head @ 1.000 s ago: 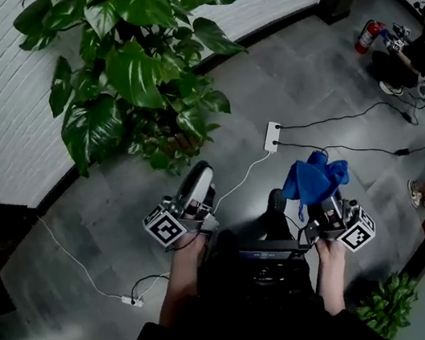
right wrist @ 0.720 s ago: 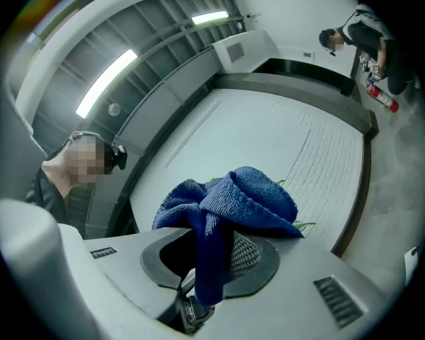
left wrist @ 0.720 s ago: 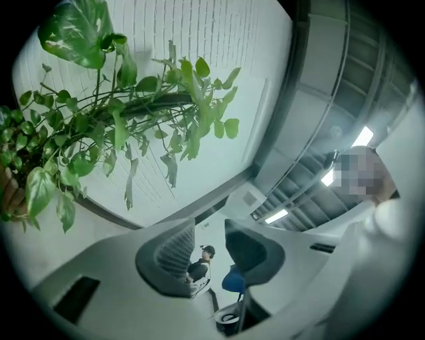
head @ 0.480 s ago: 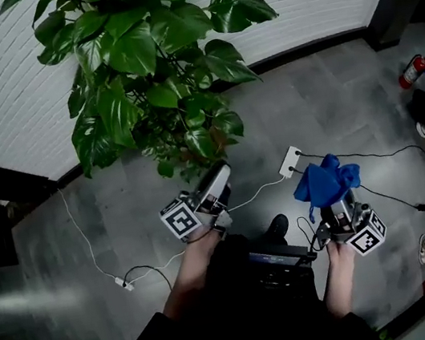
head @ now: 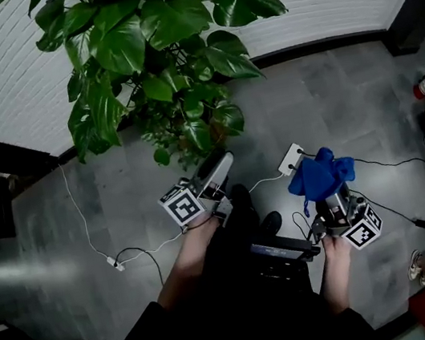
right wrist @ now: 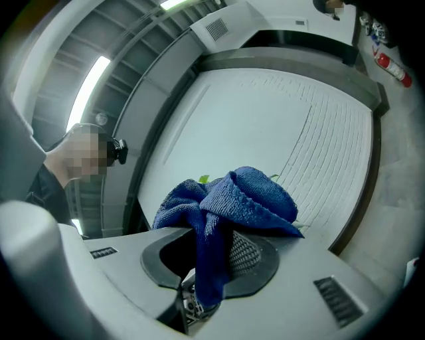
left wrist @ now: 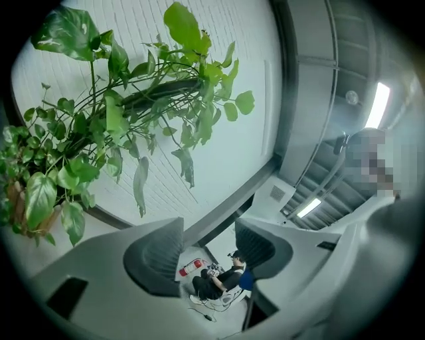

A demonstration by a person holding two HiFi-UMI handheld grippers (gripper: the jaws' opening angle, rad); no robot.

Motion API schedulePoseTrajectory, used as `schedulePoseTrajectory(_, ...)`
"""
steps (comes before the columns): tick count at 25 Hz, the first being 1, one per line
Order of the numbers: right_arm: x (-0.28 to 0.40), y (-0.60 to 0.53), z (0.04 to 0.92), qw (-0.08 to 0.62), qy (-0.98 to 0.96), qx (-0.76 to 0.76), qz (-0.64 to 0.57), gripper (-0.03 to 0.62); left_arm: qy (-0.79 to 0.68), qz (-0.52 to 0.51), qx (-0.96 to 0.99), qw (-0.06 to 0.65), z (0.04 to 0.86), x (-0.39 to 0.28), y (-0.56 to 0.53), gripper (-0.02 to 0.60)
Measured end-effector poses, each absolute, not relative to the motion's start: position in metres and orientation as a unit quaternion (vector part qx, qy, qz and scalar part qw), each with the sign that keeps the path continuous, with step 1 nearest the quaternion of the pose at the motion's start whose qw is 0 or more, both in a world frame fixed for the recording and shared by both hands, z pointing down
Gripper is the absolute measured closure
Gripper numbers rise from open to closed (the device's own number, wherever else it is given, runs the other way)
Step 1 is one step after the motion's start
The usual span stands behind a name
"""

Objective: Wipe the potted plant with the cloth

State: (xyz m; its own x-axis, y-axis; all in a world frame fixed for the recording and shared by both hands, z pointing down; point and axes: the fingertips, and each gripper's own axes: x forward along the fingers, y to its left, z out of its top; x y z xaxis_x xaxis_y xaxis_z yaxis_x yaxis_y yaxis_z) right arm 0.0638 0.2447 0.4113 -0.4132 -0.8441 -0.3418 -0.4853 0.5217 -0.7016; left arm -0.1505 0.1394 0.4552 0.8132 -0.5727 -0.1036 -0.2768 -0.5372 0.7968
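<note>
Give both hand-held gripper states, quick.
Left hand-held gripper: open, jaws have just been opening, nothing between them.
Right hand-held gripper: shut on the blue cloth.

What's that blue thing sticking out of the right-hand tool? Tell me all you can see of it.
It is a blue cloth, soft and nubby like microfibre, bunched into loose folds. The right gripper pinches it between its fingers; one strip hangs down between them and the rest billows above the tips. It is held over the grey floor, apart from the potted plant.
</note>
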Motion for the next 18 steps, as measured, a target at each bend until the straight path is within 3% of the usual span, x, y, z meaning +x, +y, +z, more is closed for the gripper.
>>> schedulePoseTrajectory(18,0.027,0.062,0.391,0.262,0.825,-0.436,-0.246,0.488,-0.290,-0.198,0.838,0.417,0.525,-0.160,-0.060,0.339)
